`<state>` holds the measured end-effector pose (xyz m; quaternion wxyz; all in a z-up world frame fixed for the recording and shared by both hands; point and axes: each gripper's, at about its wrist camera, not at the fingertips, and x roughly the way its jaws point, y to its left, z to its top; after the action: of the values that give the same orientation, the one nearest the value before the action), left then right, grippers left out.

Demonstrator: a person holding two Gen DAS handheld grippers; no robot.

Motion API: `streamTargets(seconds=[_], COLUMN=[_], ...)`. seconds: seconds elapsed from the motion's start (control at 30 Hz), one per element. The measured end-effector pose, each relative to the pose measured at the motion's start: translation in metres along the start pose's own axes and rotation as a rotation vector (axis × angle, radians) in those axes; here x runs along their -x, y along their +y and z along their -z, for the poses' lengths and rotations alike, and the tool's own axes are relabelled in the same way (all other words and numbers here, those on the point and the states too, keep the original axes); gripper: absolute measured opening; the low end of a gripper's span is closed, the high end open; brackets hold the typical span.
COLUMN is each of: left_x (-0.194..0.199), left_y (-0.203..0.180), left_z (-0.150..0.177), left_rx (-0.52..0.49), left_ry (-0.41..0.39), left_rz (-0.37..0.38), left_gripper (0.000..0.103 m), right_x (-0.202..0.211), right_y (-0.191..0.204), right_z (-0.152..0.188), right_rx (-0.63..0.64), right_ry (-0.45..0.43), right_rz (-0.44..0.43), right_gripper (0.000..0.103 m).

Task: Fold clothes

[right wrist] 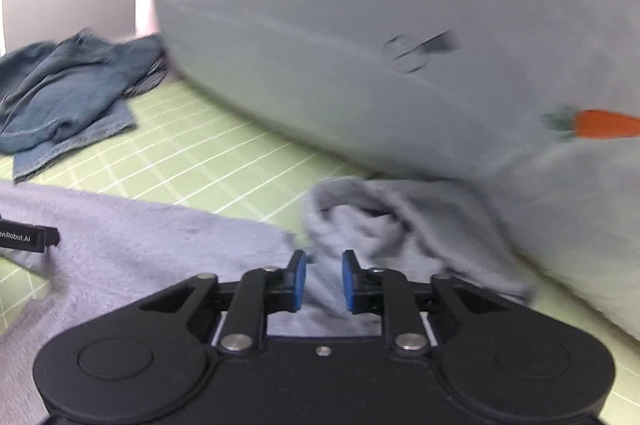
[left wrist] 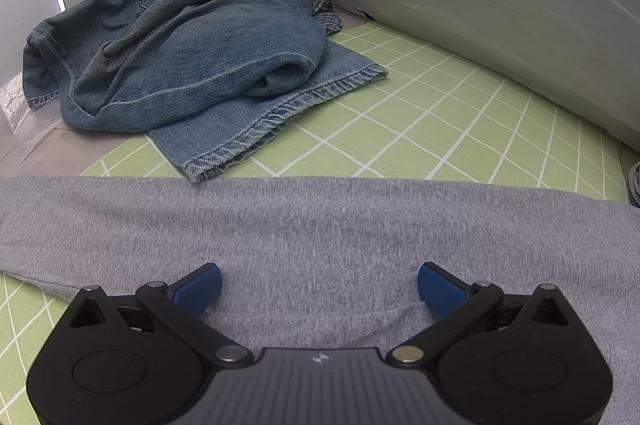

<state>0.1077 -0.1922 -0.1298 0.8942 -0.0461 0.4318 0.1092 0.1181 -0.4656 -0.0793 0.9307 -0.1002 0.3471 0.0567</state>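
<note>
One grey top lies spread across the green grid mat, its far edge straight, and the step in hand looks like folding in a side. The left tongs hang wide open over the middle of the top, gripping nothing. The right tongs are nearly closed around a bunched sleeve at the top's right end; the blurred view leaves it unclear whether the pads actually pinch it. Next, probably, the sleeve must be carried inward over the body and laid flat while the left tongs pin the cloth. One pair of jeans lies crumpled, unfolded, at the mat's far left corner. One grey pillow bears one carrot motif.
</note>
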Motion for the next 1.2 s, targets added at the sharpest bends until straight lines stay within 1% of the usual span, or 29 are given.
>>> streamTargets(seconds=[0.03,0.1,0.27,0.33,0.43,0.47,0.53,0.57,0.6,0.77,0.87,0.97,1.07,1.1,1.17,1.2], left_x=[0.0,0.0,0.0,0.0,0.0,0.0,0.0,-0.001,-0.001,-0.001,-0.001,-0.001,-0.001,-0.001,-0.001,-0.001], left_y=[0.0,0.0,0.0,0.0,0.0,0.0,0.001,0.001,0.001,0.0,0.0,0.0,0.0,0.0,0.0,0.0], left_z=[0.0,0.0,0.001,0.001,0.0,0.0,0.0,0.0,0.0,0.001,0.001,0.0,0.0,0.0,0.001,0.001], left_rx=[-0.001,-0.002,0.0,0.0,-0.001,-0.002,-0.002,-0.003,-0.003,-0.003,-0.002,-0.003,-0.003,-0.002,-0.002,-0.002], left_ry=[0.0,-0.001,-0.009,-0.009,-0.007,-0.007,-0.005,-0.003,-0.003,-0.007,-0.007,-0.004,-0.002,-0.003,-0.005,-0.006], left_rz=[0.001,0.002,-0.001,-0.001,0.001,0.001,0.002,0.002,0.002,0.002,0.002,0.002,0.003,0.002,0.002,0.002], left_gripper=[0.103,0.103,0.103,0.103,0.103,0.103,0.103,0.103,0.103,0.103,0.103,0.103,0.103,0.103,0.103,0.103], right_x=[-0.007,-0.021,-0.035,-0.043,-0.049,-0.046,-0.041,-0.038,-0.033,0.036,0.075,0.084,0.077,0.075,0.074,0.073], right_y=[0.001,0.0,-0.014,-0.015,-0.01,-0.009,-0.007,-0.007,-0.011,-0.035,-0.049,-0.054,-0.059,-0.06,-0.055,-0.052], right_z=[-0.001,0.001,0.0,0.0,-0.002,-0.002,-0.003,-0.002,-0.001,0.001,0.011,0.026,0.046,0.051,0.055,0.057], right_rx=[-0.005,-0.021,-0.099,-0.076,-0.01,-0.002,0.015,0.012,-0.03,-0.199,-0.312,-0.31,-0.372,-0.387,-0.369,-0.36], right_ry=[0.023,0.052,0.074,0.104,0.141,0.134,0.12,0.11,0.083,-0.072,-0.128,-0.081,0.028,0.058,0.07,0.076], right_rz=[-0.001,0.03,0.051,0.044,-0.01,-0.004,0.008,0.013,0.016,0.097,0.117,0.175,0.222,0.235,0.237,0.238], right_gripper=[0.013,0.012,0.012,0.012,0.013,0.013,0.004,0.004,0.004,0.004,0.004,0.004,0.004,0.007,0.014,0.028])
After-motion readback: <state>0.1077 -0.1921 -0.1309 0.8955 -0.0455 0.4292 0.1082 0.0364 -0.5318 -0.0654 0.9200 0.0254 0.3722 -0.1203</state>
